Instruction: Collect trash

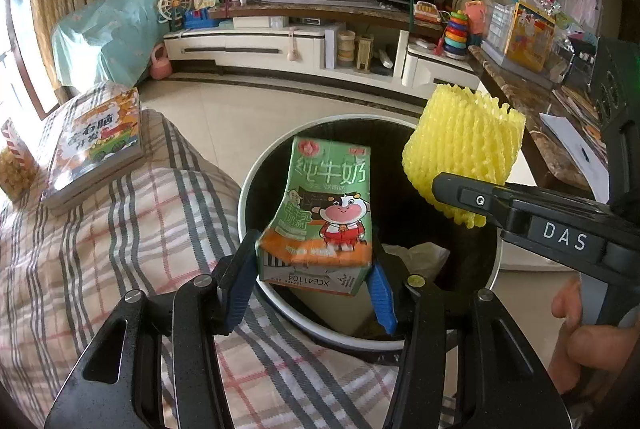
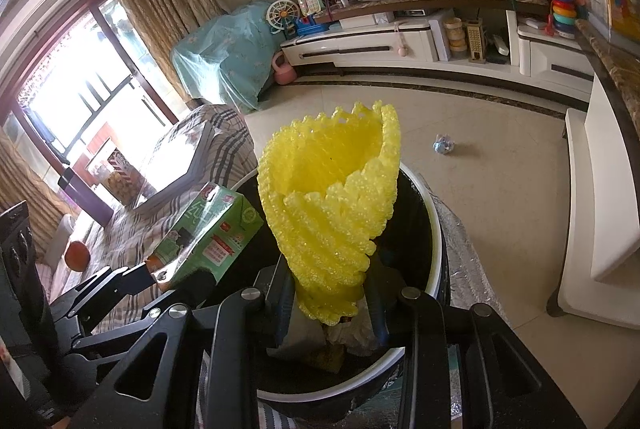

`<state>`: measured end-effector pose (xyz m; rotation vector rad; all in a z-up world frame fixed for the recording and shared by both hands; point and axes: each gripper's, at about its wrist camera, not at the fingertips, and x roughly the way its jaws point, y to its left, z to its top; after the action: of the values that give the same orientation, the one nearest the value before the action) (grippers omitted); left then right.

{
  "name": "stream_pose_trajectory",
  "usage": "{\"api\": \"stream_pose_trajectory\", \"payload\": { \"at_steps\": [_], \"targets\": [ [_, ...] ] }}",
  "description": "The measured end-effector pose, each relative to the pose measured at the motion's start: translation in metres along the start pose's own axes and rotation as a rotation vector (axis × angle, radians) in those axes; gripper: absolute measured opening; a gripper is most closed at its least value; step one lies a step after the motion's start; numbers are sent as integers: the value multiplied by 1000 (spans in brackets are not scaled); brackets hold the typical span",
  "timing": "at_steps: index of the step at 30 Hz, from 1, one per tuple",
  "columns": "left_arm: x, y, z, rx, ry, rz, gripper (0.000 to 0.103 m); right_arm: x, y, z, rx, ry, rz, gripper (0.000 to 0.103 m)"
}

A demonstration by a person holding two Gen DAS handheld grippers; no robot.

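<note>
A green milk carton (image 1: 326,205) with a cartoon cow hangs over the round black trash bin (image 1: 256,181); my left gripper (image 1: 312,269) is shut on its lower end with the blue pads against both sides. The right gripper (image 1: 480,201) enters from the right, shut on a yellow foam fruit net (image 1: 464,145) held above the bin's right rim. In the right wrist view the yellow foam net (image 2: 332,205) stands upright between the fingers of my right gripper (image 2: 332,297), over the trash bin (image 2: 432,229). The milk carton (image 2: 204,233) shows at the left, with crumpled paper below in the bin.
A plaid-covered sofa (image 1: 120,249) with a children's book (image 1: 96,145) lies left of the bin. A marble-topped table (image 1: 536,109) stands to the right. A small crumpled wrapper (image 2: 443,145) lies on the tiled floor. A TV stand (image 1: 280,45) lines the far wall. A hand (image 1: 584,329) grips the right tool.
</note>
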<state>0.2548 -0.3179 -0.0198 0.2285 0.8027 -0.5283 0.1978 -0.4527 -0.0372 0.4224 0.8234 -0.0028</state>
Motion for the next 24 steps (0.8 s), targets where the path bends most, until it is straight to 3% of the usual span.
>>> {"api": "stream_pose_trajectory", "payload": {
  "at_steps": [1,5,11,15,24],
  "targets": [
    [-1,0,0,1,-1,4,51,0,0,0,0,2,1,35],
    [-10,5,-3,-7,-17,15,62,-4,-1,1,6,-3,0,56],
    [-30,21,-18,-56,-41,24,66,-17,0,-3,16,-31,-5,65],
    [-46,31,-36,-105,-49,19,68,-30,3,-13,30,-62,2,76],
    [-84,44,-83,-197,-90,16,75,-60,26,-54,29,-131,10,82]
  ]
}}
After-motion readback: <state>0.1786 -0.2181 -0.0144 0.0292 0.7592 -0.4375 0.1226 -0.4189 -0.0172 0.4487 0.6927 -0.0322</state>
